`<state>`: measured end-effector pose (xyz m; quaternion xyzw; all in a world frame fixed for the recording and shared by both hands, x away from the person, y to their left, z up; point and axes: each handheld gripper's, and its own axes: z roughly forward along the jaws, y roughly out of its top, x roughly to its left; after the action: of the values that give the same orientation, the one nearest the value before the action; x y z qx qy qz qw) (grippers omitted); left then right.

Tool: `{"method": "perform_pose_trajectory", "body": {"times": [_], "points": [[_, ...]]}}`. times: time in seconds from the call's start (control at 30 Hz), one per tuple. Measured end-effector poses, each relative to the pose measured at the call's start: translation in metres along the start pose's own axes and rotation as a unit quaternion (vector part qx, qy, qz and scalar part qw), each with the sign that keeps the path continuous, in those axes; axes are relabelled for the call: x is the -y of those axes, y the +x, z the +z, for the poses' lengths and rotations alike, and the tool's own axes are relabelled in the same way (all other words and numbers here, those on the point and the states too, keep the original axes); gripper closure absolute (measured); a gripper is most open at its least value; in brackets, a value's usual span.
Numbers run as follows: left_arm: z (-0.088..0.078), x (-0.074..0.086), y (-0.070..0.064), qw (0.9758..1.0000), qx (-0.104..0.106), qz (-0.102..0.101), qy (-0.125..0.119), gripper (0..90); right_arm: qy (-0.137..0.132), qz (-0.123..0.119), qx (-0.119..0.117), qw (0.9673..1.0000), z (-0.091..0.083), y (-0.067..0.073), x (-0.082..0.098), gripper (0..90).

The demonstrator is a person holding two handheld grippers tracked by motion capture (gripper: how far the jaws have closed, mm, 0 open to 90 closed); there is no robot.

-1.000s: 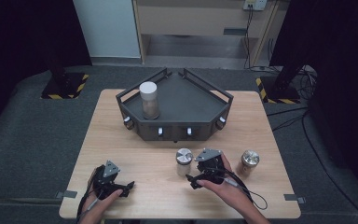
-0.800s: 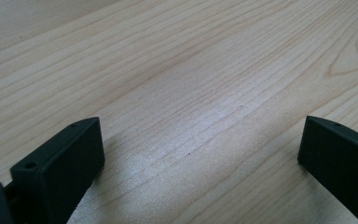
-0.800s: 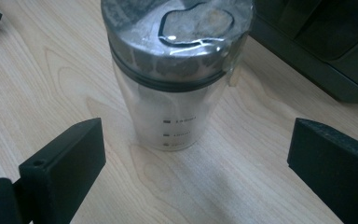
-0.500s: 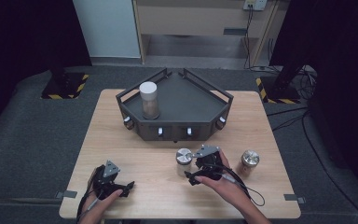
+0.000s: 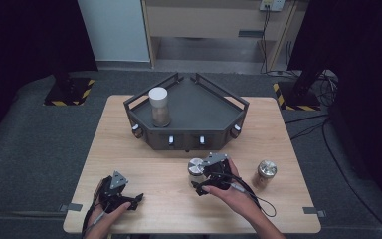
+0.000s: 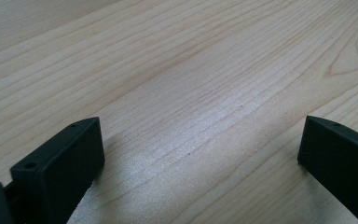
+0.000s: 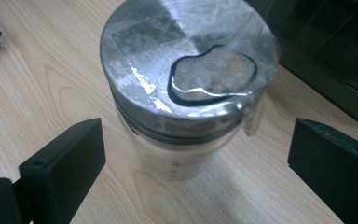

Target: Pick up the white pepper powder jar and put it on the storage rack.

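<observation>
Lining up my right gripper [image 7: 193, 154], jaws spread and not yet touching, either side of the grey-lidded jar [image 7: 186, 88] just ahead, for a side grasp.

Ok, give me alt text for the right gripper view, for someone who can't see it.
A clear jar with a silver lid stands on a wooden table, between the right gripper's two open black jaws, which do not touch it. A dark tray sits behind it.
</observation>
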<state>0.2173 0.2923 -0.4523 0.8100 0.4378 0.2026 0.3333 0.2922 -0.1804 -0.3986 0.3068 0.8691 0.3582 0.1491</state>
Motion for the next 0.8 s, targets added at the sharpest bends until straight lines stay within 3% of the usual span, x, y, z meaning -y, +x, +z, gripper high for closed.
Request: {"method": "perform_pose_trajectory", "body": {"times": [0.8], "points": [[0.0, 0.0, 0.0, 1.0, 0.0, 0.0, 0.0, 0.0, 0.009, -0.013, -0.002, 0.9999, 0.018, 0.008, -0.012, 3.6]]}}
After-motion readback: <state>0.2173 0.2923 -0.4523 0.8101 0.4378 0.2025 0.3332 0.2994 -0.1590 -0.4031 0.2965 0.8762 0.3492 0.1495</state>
